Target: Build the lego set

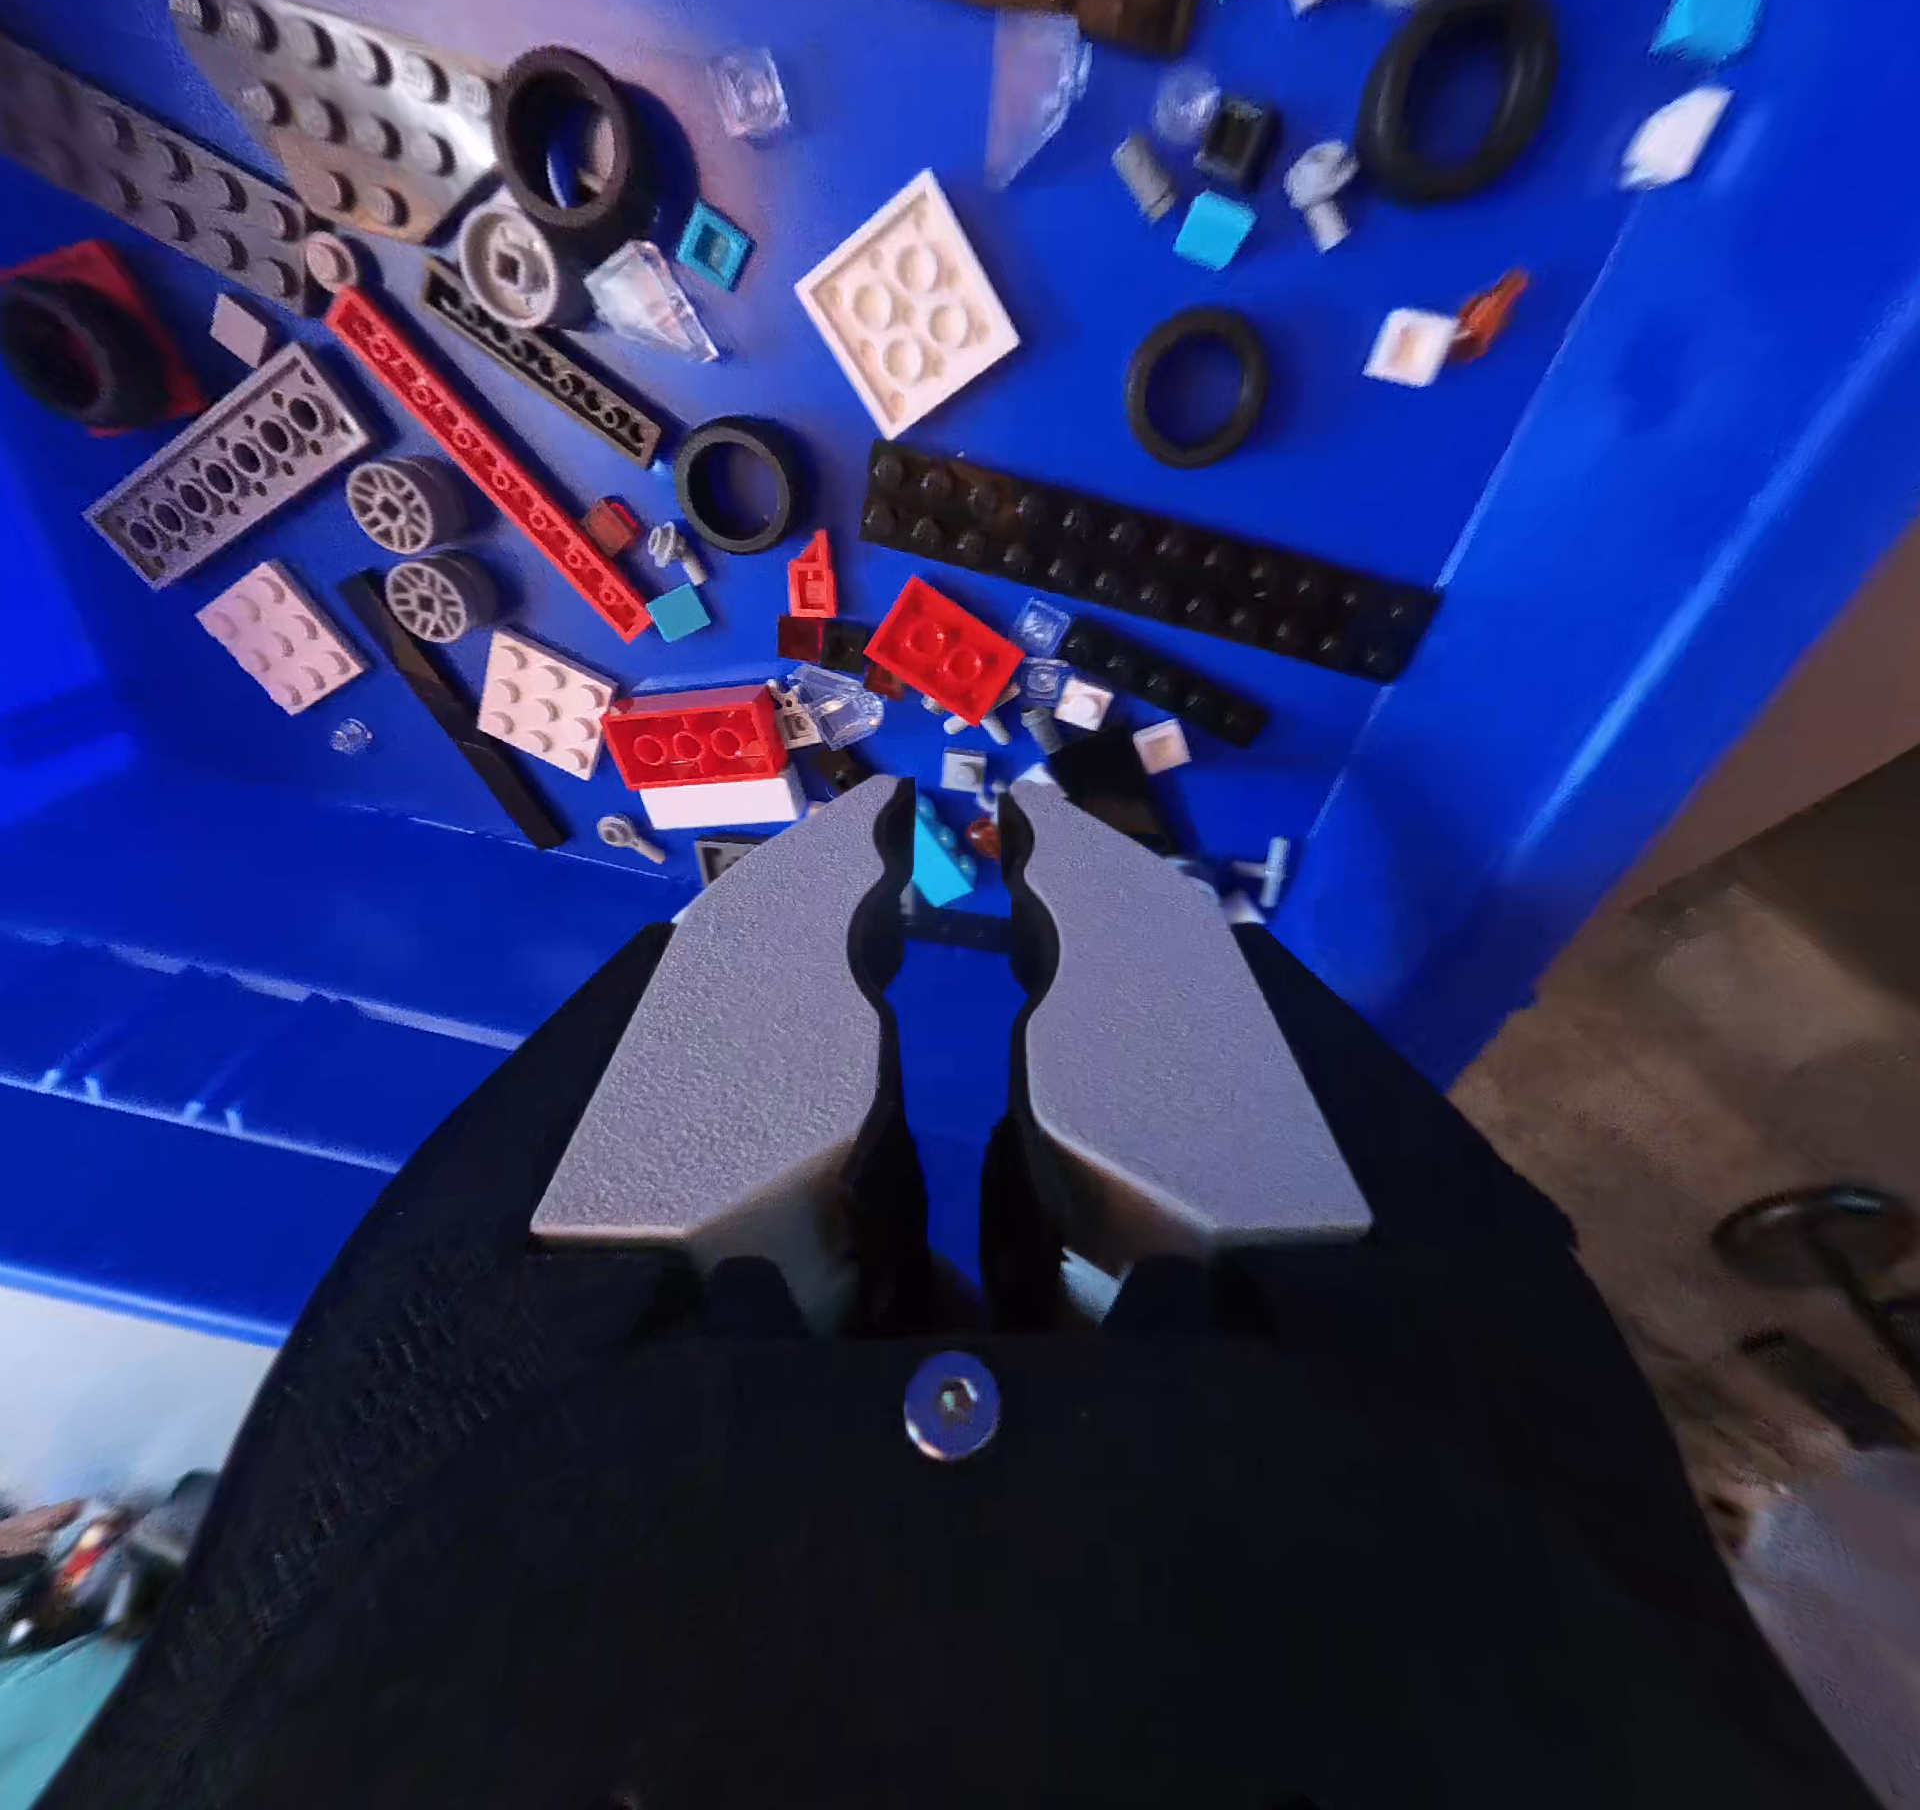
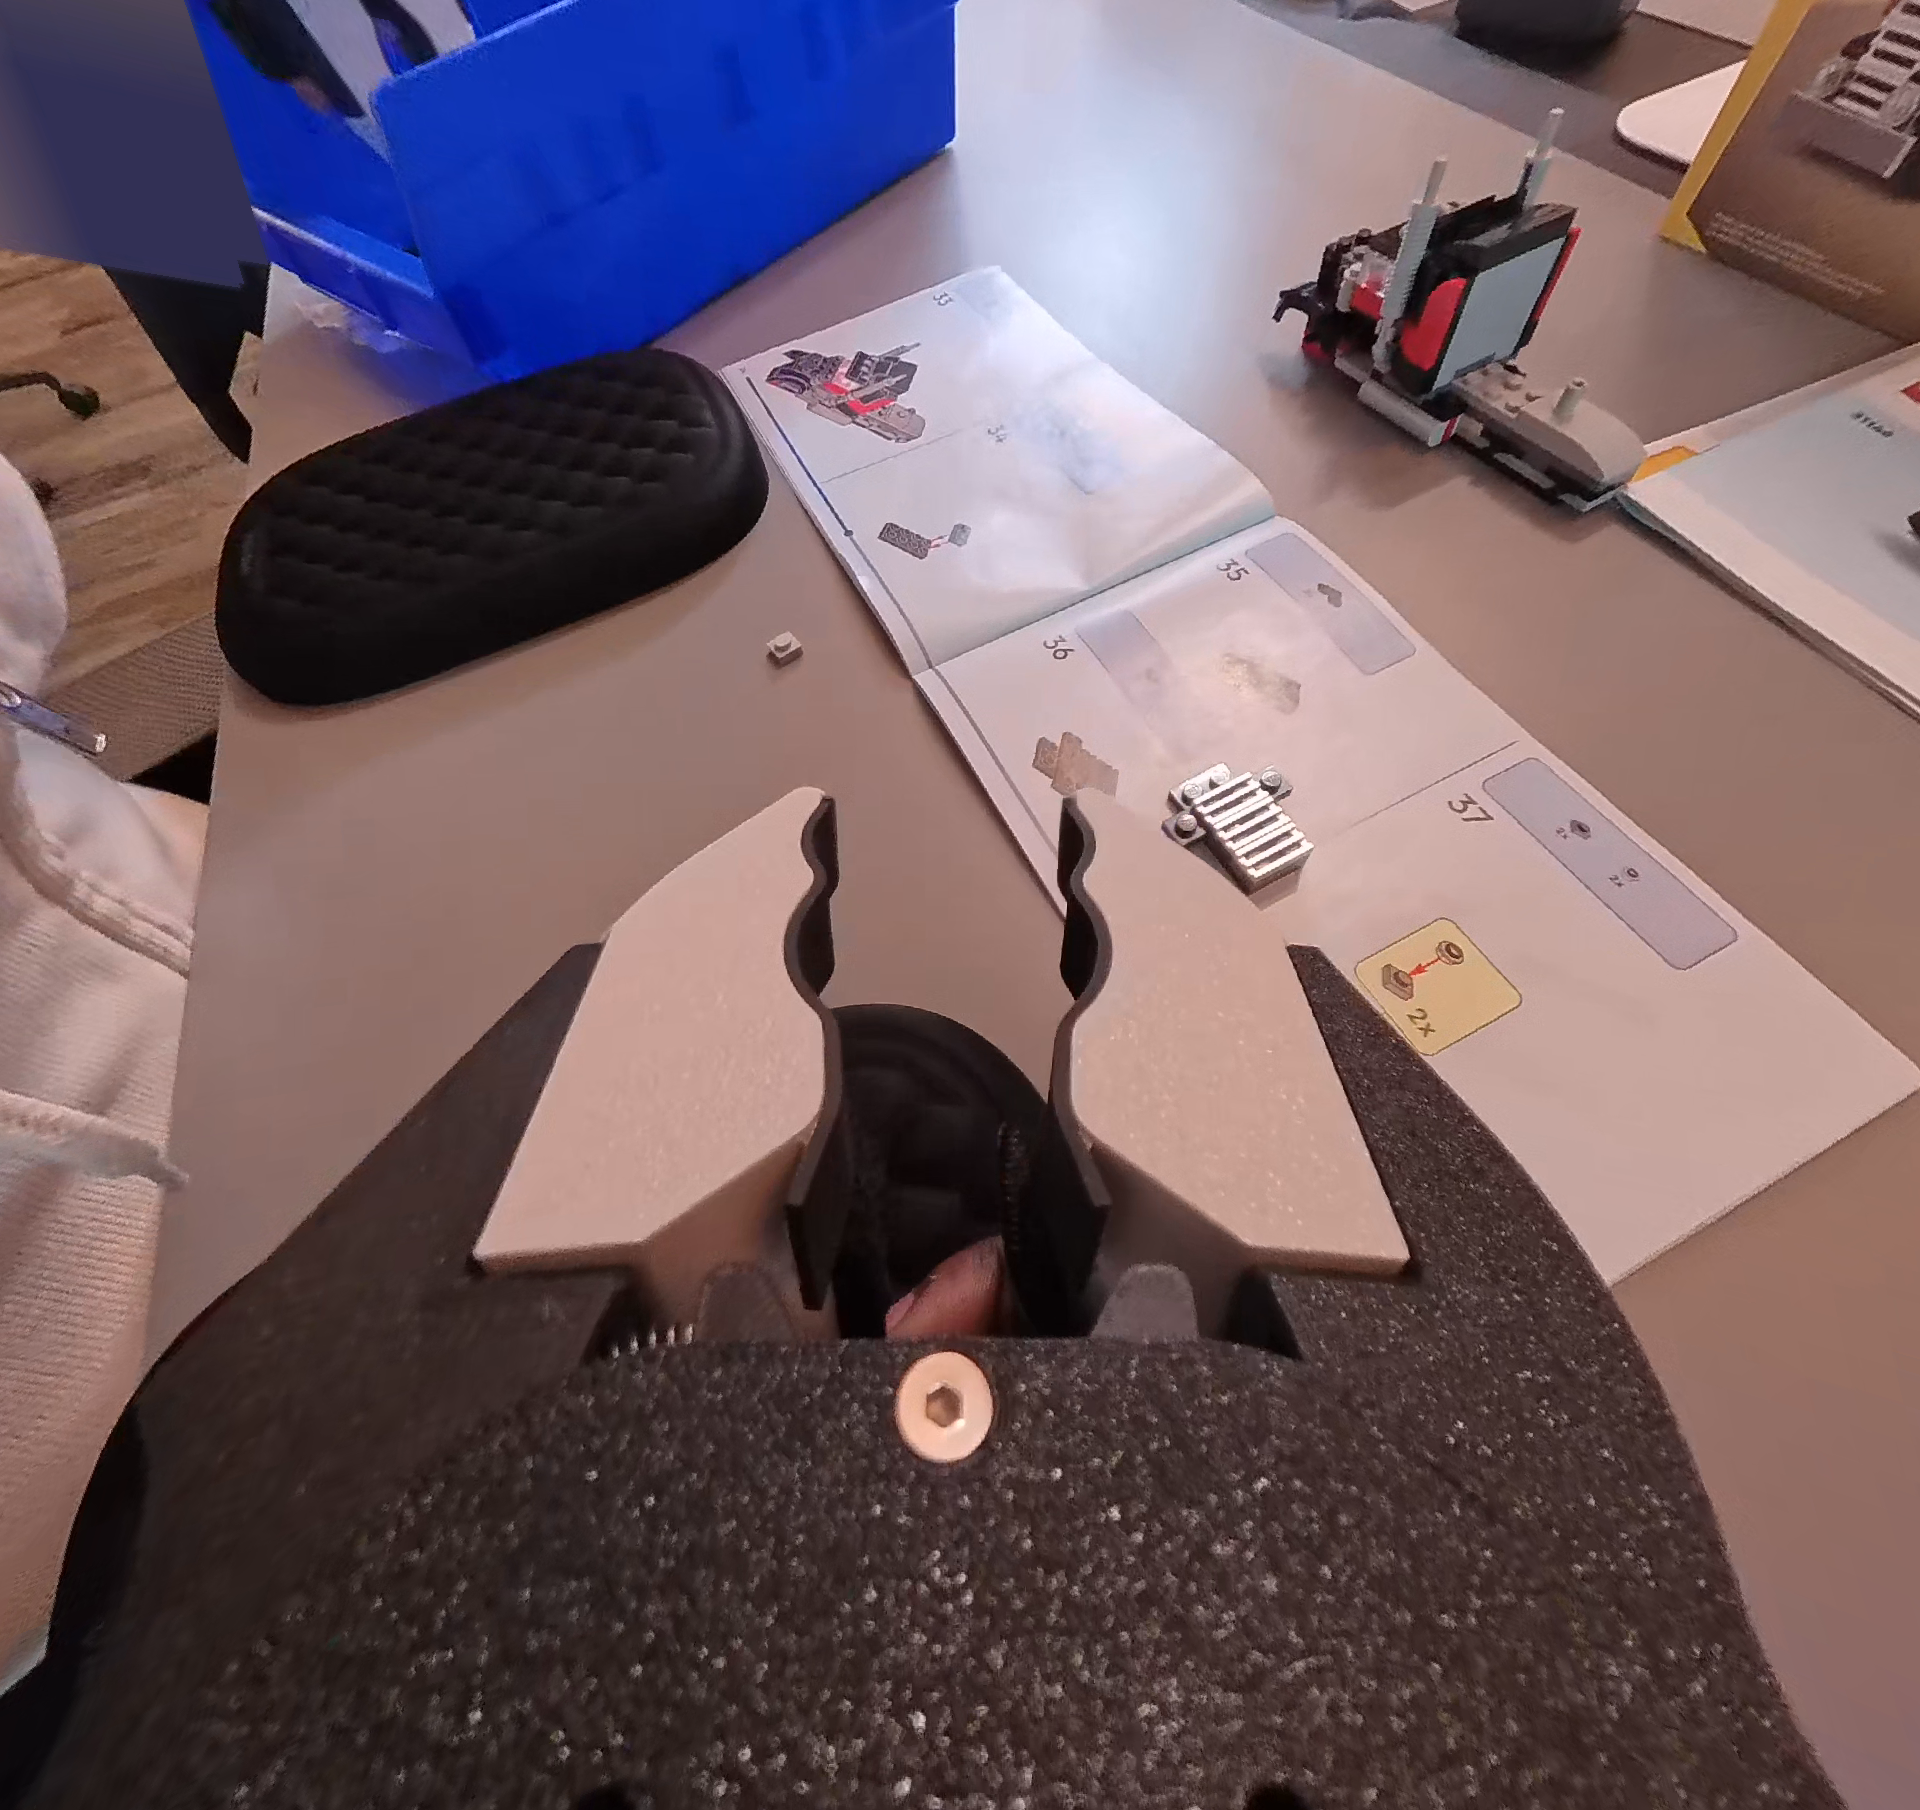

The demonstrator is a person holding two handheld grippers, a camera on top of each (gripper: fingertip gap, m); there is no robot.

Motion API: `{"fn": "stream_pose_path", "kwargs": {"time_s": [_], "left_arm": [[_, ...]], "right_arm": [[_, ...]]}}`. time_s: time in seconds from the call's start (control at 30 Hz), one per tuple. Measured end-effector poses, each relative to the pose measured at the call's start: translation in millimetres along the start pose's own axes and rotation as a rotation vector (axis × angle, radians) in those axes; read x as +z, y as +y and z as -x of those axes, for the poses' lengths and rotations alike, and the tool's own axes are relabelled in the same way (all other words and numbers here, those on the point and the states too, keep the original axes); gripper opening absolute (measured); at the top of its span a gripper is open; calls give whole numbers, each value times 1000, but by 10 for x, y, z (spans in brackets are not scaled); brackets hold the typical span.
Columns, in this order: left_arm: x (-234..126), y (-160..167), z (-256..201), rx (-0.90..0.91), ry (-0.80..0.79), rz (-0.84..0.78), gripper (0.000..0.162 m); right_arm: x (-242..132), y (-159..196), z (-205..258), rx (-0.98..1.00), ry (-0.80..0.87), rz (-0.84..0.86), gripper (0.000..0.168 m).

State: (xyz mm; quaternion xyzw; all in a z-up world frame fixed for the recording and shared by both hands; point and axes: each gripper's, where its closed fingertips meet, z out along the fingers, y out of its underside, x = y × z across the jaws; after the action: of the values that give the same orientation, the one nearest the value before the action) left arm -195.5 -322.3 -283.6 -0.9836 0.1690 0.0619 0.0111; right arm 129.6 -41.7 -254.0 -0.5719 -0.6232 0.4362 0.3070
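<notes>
My left gripper (image 1: 951, 804) is open and empty, reaching down into a blue bin (image 1: 1507, 721) of loose lego parts. Just past its tips lie a small light-blue plate (image 1: 940, 861) and a tiny orange stud (image 1: 982, 838). Red bricks (image 1: 694, 737) (image 1: 943, 648), black plates (image 1: 1143, 555), tyres (image 1: 736, 482) and a white plate (image 1: 906, 300) lie farther in. My right gripper (image 2: 945, 815) is open and empty above the grey table. A small grey grille assembly (image 2: 1236, 820) lies on the open instruction booklet (image 2: 1143, 638) just right of its tips. A tiny grey piece (image 2: 784, 651) lies on the table ahead. The half-built truck (image 2: 1455, 337) stands at the far right.
The blue bin (image 2: 665, 129) stands at the table's far left, with the left gripper showing inside it. A black padded rest (image 2: 488, 513) lies in front of it. A set box (image 2: 1818, 98) and another booklet (image 2: 1808, 534) are at the right. A person's white sleeve (image 2: 73, 929) is at the left edge. To reach the white plate (image 1: 906, 300) in a straight line is about 7 centimeters for my left fingers, about 35 centimeters for my right. The left gripper is farther from the tiny grey piece (image 2: 784, 651), some 30 centimeters, than the right, some 11 centimeters. The half-built truck (image 2: 1455, 337) is closer to my right gripper, around 20 centimeters from its tips; the left tips are 40 centimeters off.
</notes>
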Motion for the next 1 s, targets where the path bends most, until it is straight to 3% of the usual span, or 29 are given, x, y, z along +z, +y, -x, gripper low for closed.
{"fn": "stream_pose_path", "kwargs": {"time_s": [0.33, 0.9, 1.0], "left_arm": [[78, 101, 44, -11, -11, 142, 19], [165, 69, -6, -43, 60, 171, 17], [178, 101, -18, -52, 94, 189, 10]], "right_arm": [[29, 41, 20, 6, -23, 35, 41], [76, 138, 33, 10, -37, 109, 40], [84, 150, 38, -1, -32, 117, 40]]}}
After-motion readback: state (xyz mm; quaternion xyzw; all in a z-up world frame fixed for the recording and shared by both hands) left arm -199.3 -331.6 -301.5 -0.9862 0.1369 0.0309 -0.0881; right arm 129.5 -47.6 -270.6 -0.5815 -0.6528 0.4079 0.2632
